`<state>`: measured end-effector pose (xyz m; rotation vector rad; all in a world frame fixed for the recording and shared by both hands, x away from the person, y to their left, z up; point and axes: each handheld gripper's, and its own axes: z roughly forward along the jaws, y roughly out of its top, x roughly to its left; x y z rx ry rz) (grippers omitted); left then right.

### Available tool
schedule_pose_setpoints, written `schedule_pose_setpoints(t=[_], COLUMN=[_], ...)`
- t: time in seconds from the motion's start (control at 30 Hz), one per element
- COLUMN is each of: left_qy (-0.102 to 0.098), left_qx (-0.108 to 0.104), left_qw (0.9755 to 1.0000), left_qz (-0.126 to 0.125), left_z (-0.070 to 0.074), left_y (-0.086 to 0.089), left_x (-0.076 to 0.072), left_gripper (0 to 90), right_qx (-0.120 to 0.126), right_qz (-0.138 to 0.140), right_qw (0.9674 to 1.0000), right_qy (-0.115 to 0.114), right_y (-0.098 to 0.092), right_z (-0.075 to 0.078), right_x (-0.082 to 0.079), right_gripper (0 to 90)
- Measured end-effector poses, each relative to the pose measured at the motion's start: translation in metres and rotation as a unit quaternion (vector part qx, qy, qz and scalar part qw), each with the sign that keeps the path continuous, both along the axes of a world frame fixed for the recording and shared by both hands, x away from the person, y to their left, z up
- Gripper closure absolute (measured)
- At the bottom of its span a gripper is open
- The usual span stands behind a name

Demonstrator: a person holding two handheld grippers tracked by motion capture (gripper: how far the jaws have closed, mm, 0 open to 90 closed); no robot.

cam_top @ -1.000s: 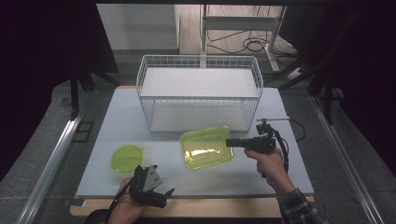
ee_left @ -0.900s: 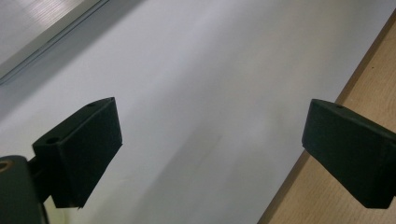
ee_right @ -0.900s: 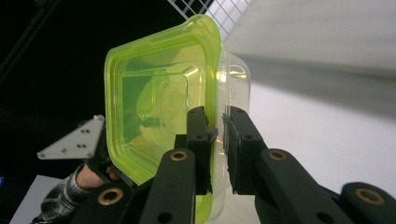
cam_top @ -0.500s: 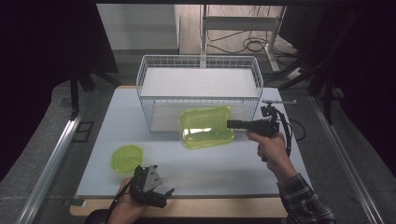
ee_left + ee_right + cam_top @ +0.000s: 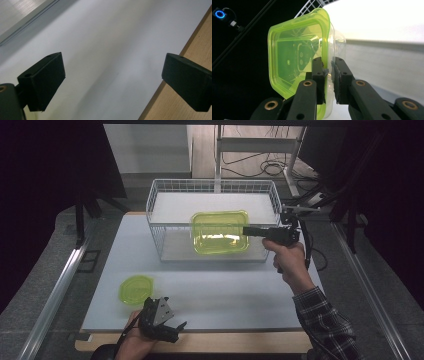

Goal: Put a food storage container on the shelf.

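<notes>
Yellow-green lid [image 5: 136, 289] lying flat on the white table [image 5: 240, 295], at the near left. Just beside it, resting at the table's front edge, left gripper [image 5: 172, 327] with jaws standing wide apart and gripping nothing, pointing across the bare white surface in the left gripper view [image 5: 110, 75]. Farther right, translucent yellow-green container [image 5: 220, 232] hanging in the air over the white wire basket [image 5: 159, 227], tilted so its open side is facing the camera. Pinching its right rim, right gripper [image 5: 248, 231] with jaws closed on the thin plastic wall [image 5: 327, 70], held by a hand [image 5: 289, 261] in a plaid sleeve [image 5: 322, 320].
</notes>
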<state>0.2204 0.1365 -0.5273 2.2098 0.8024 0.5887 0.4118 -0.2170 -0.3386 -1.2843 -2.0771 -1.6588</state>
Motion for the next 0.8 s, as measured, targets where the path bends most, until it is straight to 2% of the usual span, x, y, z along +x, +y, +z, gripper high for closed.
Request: schedule_pose_setpoints(t=[0.27,0.33,0.43,0.47,0.73,0.8], left_qy=[-0.001,-0.002,-0.002,-0.002,-0.005,-0.004], left_qx=[0.002,0.002,0.0,-0.001,-0.016,-0.017], left_qw=[1.0,1.0,1.0,1.0,0.9999,0.9999], left_qz=[-0.001,-0.002,-0.002,-0.002,0.003,0.003], left_z=[0.0,0.0,0.0,0.001,0.003,0.003], left_y=[0.0,0.0,0.0,0.001,0.003,0.004], left_x=[0.0,0.0,0.0,0.0,0.0,0.0], left_gripper=[4.7,4.7,4.4,4.2,3.5,3.3], right_qx=[-0.005,-0.013,-0.017,-0.024,-0.034,-0.043], right_qz=[-0.028,-0.044,-0.052,-0.061,-0.082,-0.088], right_qw=[0.9995,0.9988,0.9983,0.9973,0.9956,0.9948], right_qy=[-0.013,-0.019,-0.022,-0.031,-0.032,-0.03], right_y=[0.006,0.009,0.01,0.011,0.015,0.017], right_z=[0.014,0.02,0.023,0.027,0.032,0.033], right_x=[0.016,0.023,0.026,0.031,0.043,0.048], right_gripper=[80.4,80.4,80.4,80.4,80.3,80.3])
